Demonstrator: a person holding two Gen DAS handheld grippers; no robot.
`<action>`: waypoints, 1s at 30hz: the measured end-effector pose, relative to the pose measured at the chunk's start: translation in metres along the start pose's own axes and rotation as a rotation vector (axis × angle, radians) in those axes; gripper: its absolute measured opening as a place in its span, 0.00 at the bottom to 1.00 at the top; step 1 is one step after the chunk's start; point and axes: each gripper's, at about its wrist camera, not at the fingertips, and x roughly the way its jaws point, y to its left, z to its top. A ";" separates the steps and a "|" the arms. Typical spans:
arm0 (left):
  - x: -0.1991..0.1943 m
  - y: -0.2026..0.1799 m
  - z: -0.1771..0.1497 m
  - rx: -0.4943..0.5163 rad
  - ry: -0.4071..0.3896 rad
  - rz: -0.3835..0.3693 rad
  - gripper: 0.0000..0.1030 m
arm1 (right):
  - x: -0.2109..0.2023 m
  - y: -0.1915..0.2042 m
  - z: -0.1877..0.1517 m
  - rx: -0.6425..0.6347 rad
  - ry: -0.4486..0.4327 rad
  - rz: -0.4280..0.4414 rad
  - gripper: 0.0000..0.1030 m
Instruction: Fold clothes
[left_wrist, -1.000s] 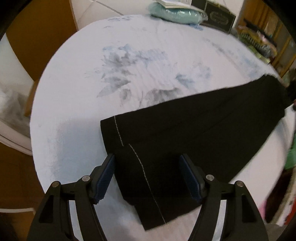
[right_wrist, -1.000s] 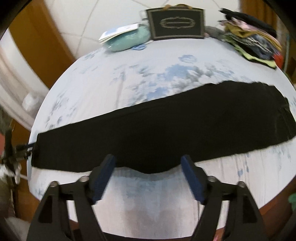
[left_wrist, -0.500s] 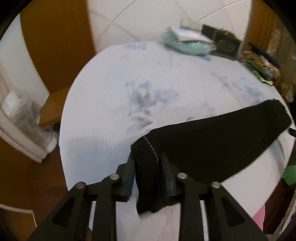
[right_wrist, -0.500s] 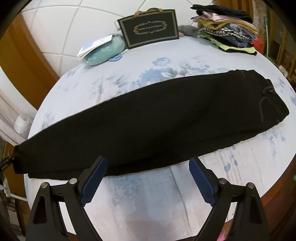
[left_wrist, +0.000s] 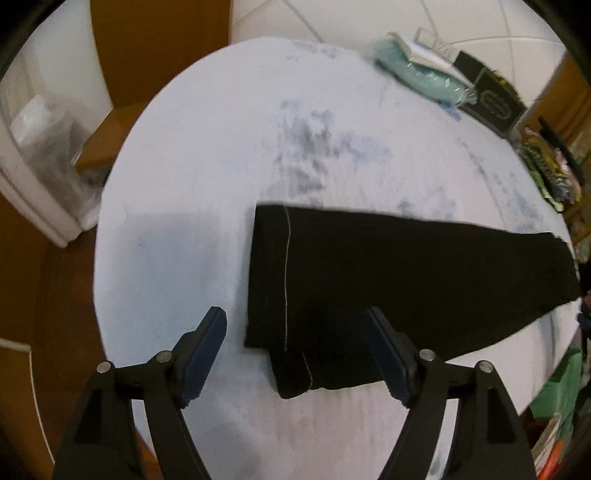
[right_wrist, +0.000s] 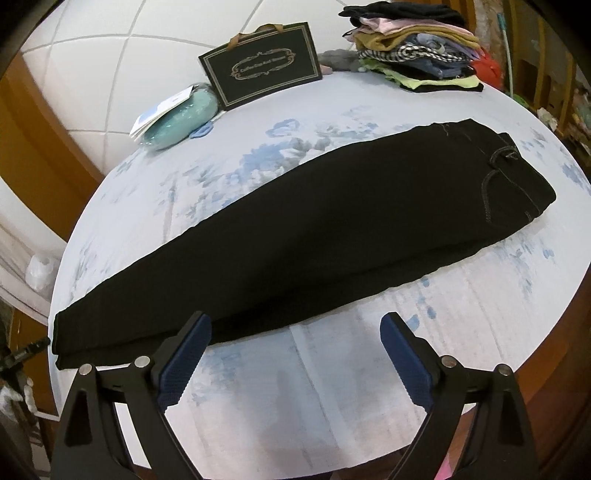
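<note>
Black trousers (right_wrist: 332, 221) (pale hem stitching) are noted on white cloth (right_wrist: 332, 387) printed with blue flowers; mint bundle (right_wrist: 177, 118) at 11 o'clock.

Counted on the round surface (right_wrist: 480, 332)

One pair of black trousers (right_wrist: 332, 229) laid out long; one stack of folded clothes (right_wrist: 417, 55) at the far edge, number of pieces not countable; one dark gift bag (right_wrist: 262, 70) with handles; one mint-green packet (right_wrist: 181, 118) with a paper card; two grippers, each with two blue-padded fingers (right_wrist: 184, 358).

Left claw (left_wrist: 295, 354) just opened; right claw (right_wrist: 295, 354) wide.
</note>
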 end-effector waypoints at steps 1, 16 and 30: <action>0.007 -0.001 -0.003 -0.012 0.012 0.013 0.75 | -0.001 -0.004 0.002 0.001 -0.005 -0.003 0.90; 0.009 -0.039 -0.005 -0.153 0.020 0.138 0.64 | 0.015 -0.112 0.072 0.014 0.028 -0.041 0.91; -0.061 -0.084 0.022 0.067 -0.061 -0.089 0.17 | 0.038 -0.016 0.076 -0.118 0.014 0.042 0.91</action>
